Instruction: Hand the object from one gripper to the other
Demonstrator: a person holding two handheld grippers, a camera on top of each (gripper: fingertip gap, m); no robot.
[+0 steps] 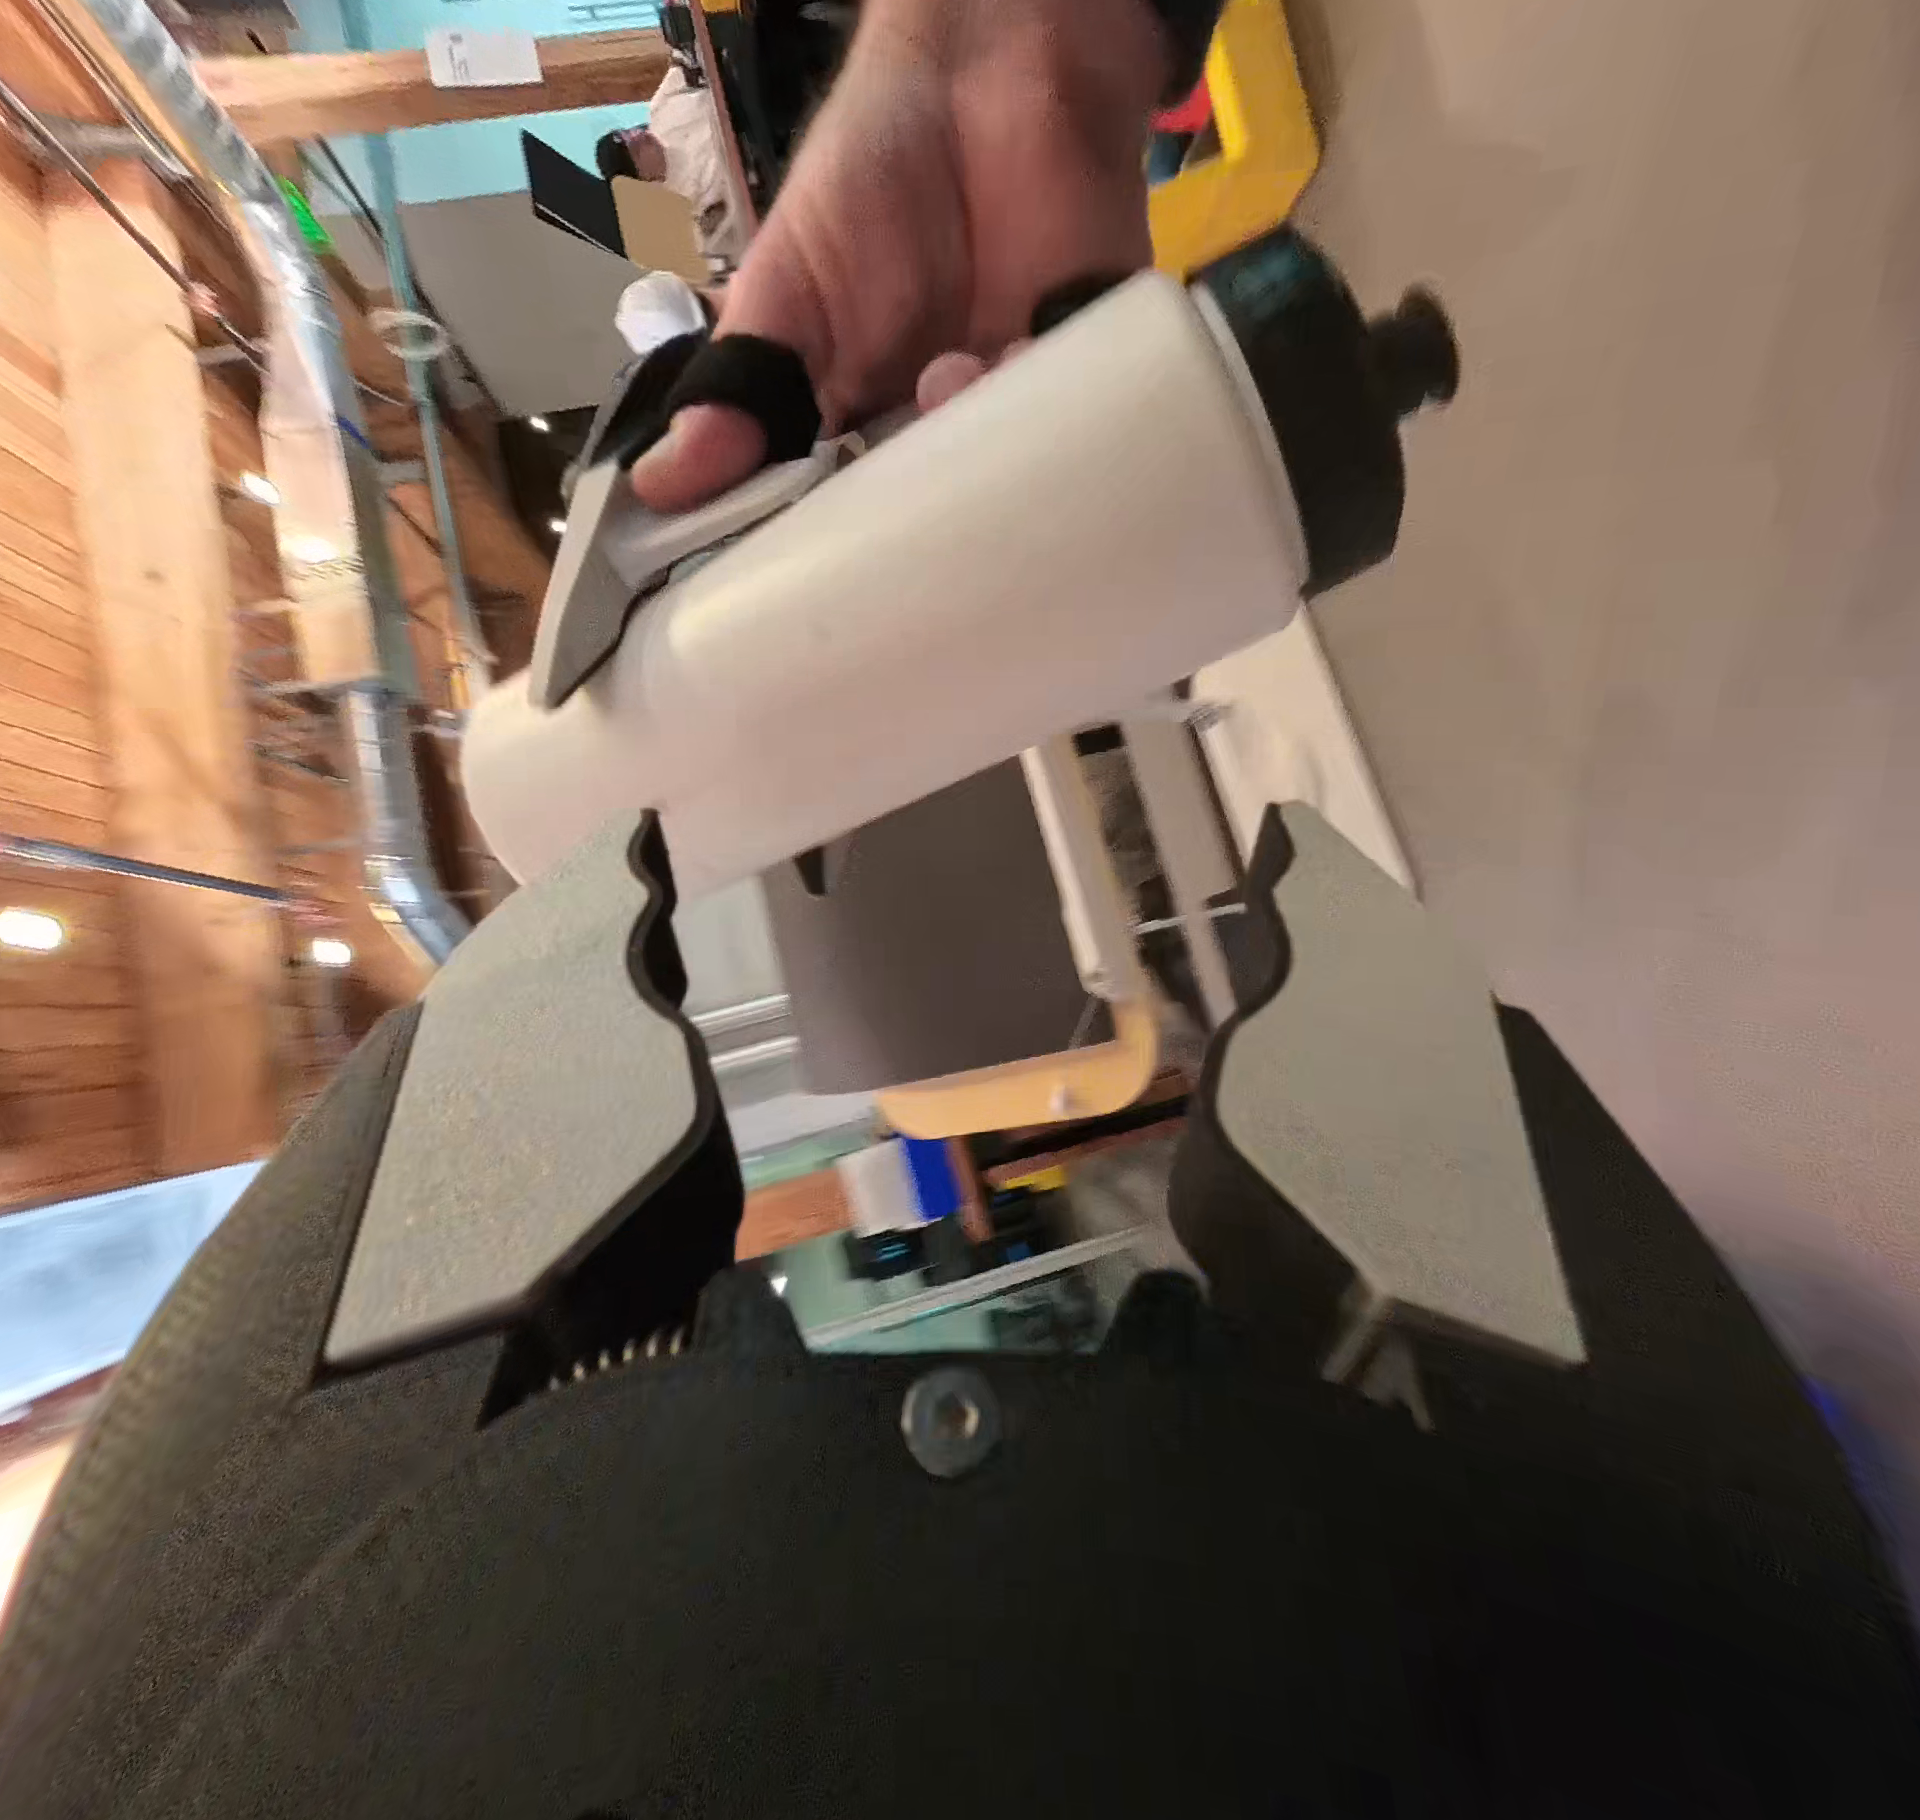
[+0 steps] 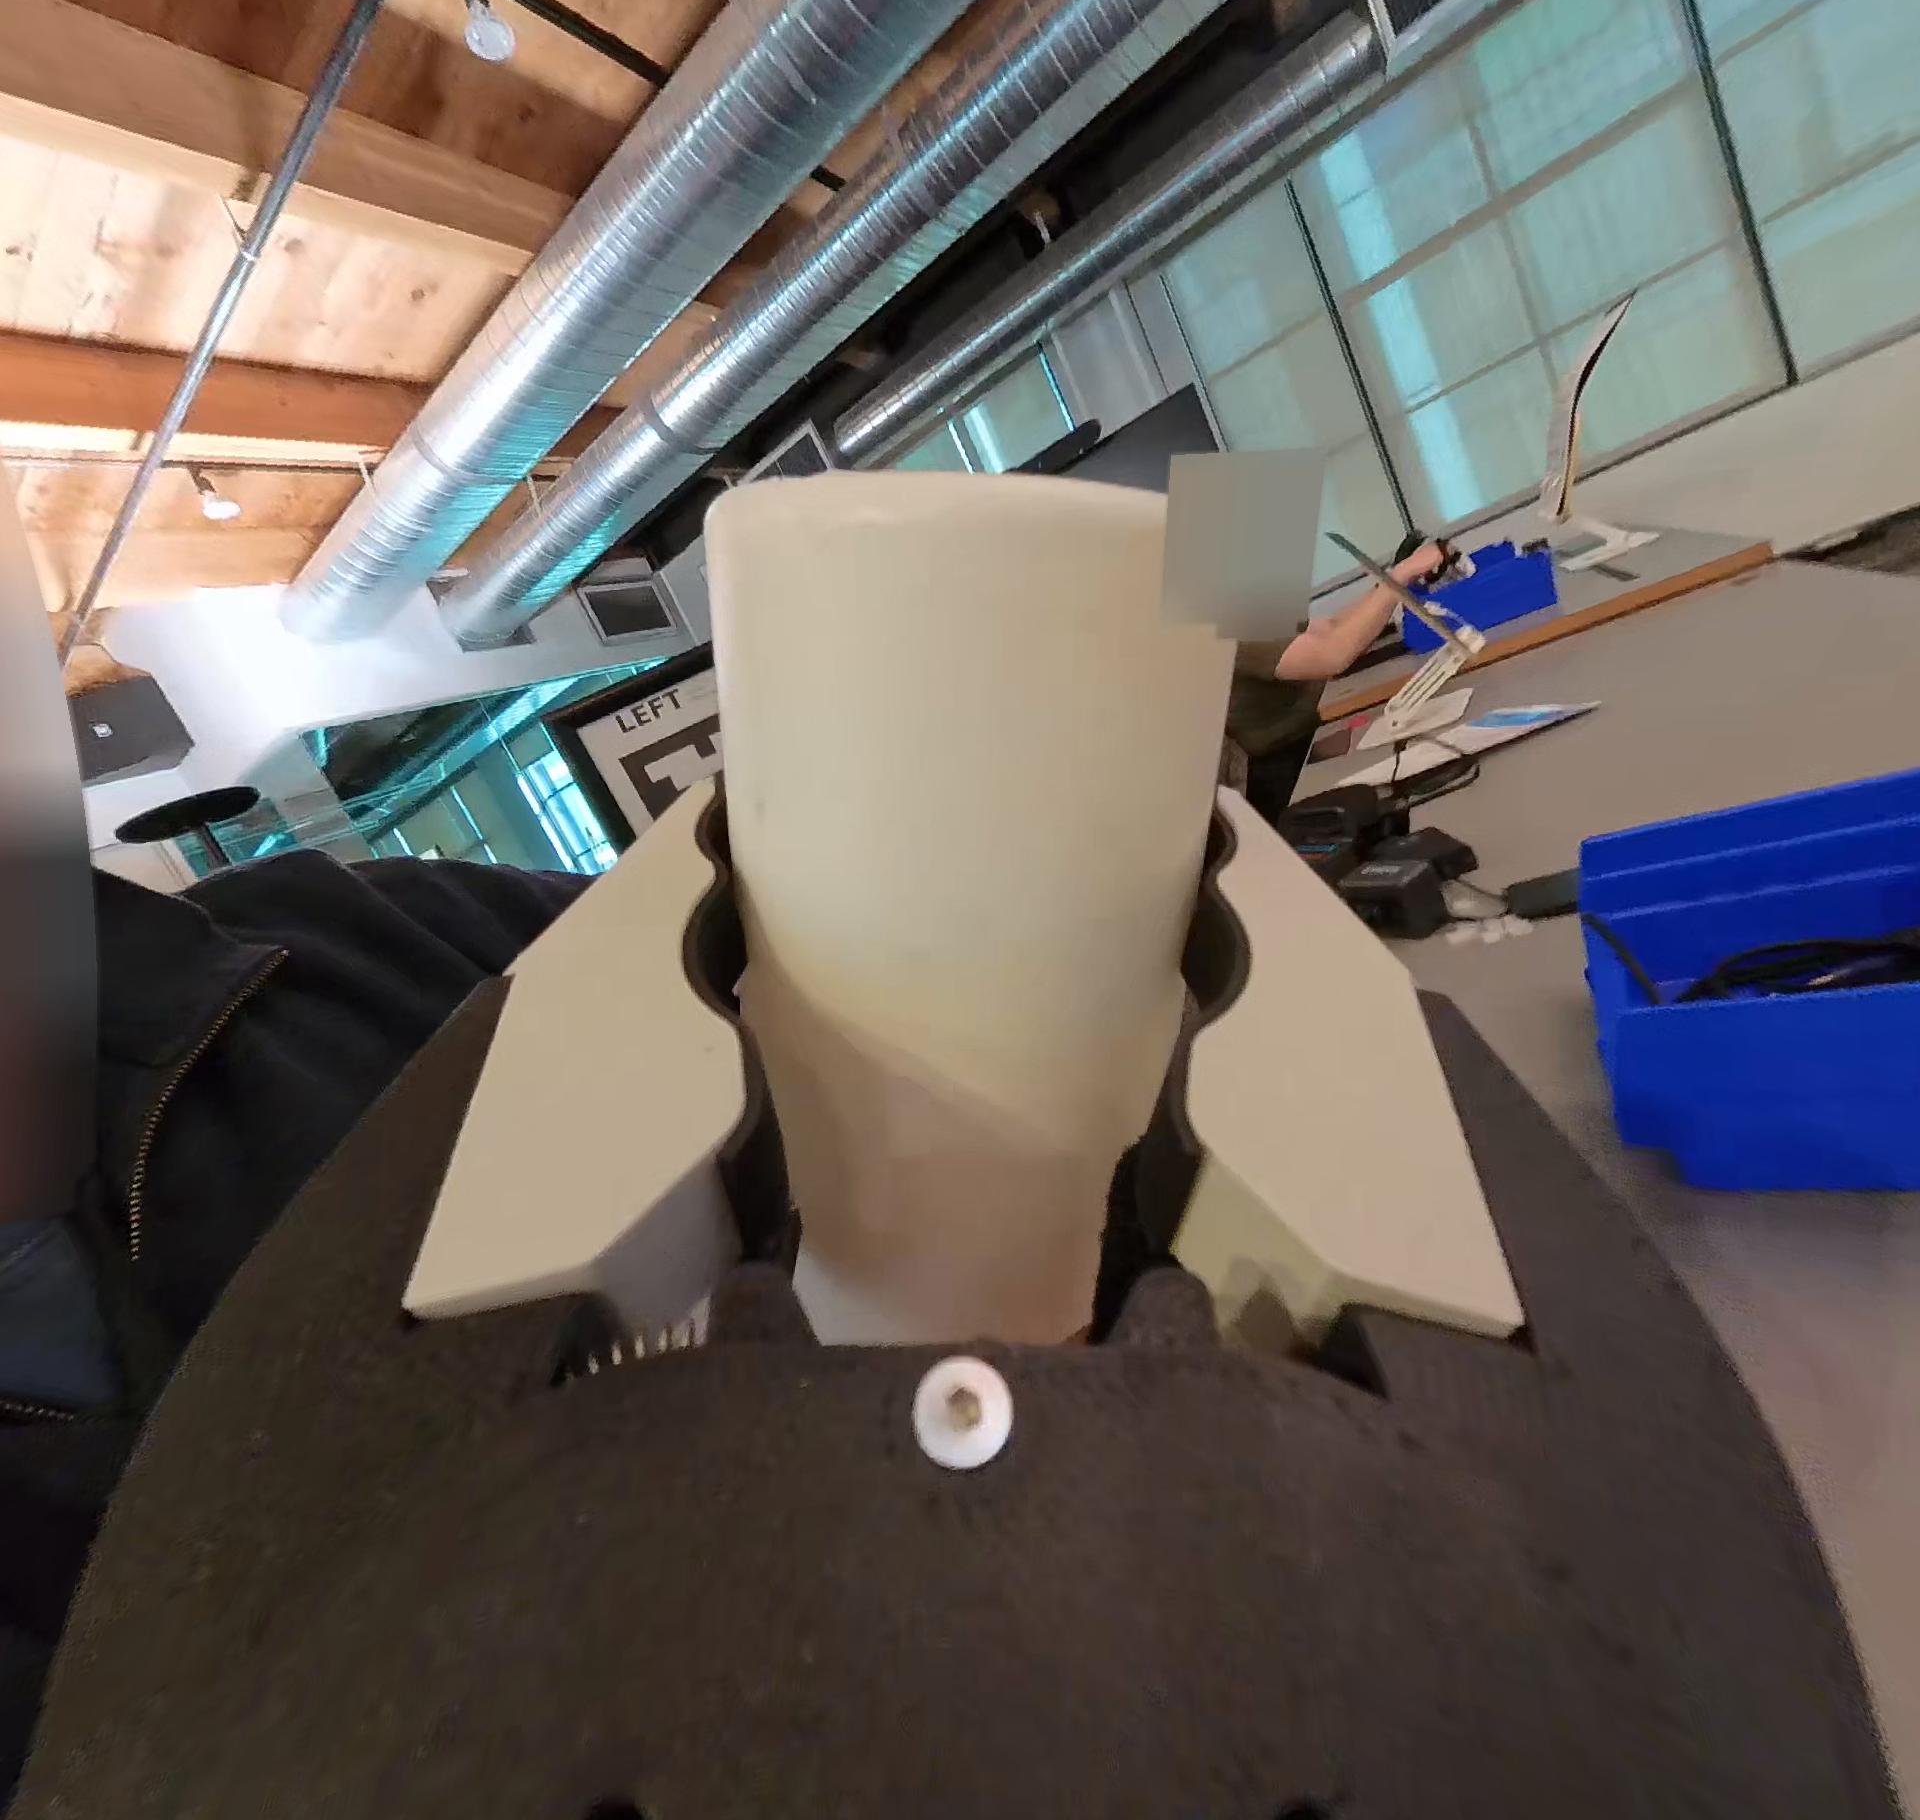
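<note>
White plastic bottle (image 2: 966, 835) with a black cap (image 1: 1320, 409) gripped in the right claw (image 2: 961, 897), the left claw (image 1: 961, 887) spread wide just short of it.

In the right wrist view the right claw's pale fingers (image 2: 603, 1074) press both sides of the bottle, whose flat base points away from the camera toward the silver ceiling ducts (image 2: 665, 212). In the left wrist view the bottle lies tilted, cap to the right, base just beyond the tip of the left claw's grey left finger (image 1: 540, 1074); whether they touch is unclear. A person's hand (image 1: 935, 191) in a black finger strap holds the right claw there. Two blue plastic bins (image 2: 1756, 1022) sit on the grey surface (image 2: 1621, 690) at right.
</note>
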